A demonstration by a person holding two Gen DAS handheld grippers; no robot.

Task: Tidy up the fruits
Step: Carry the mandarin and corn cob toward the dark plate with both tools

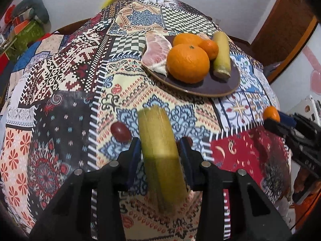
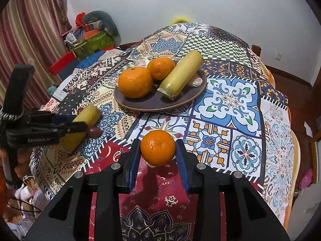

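My left gripper [image 1: 159, 146] is shut on a yellow-green sugarcane piece [image 1: 158, 140], held above the patterned tablecloth; it also shows in the right wrist view [image 2: 84, 126]. My right gripper [image 2: 157, 150] is shut on a small mandarin [image 2: 157, 147], seen too in the left wrist view [image 1: 271, 114]. A dark round plate [image 1: 220, 86] [image 2: 140, 100] holds a large mandarin [image 1: 187, 63], smaller mandarins [image 1: 209, 49], a second sugarcane piece [image 1: 221, 55] and pomelo segments [image 1: 156, 53]. A dark red grape [image 1: 120, 134] lies on the cloth left of the left gripper.
The table [image 2: 230, 100] is covered by a patchwork-pattern cloth. A cluttered pile of boxes and bags [image 2: 90, 38] stands beyond the far left corner by a curtain [image 2: 30, 40]. A wooden door [image 1: 284, 20] is at the right.
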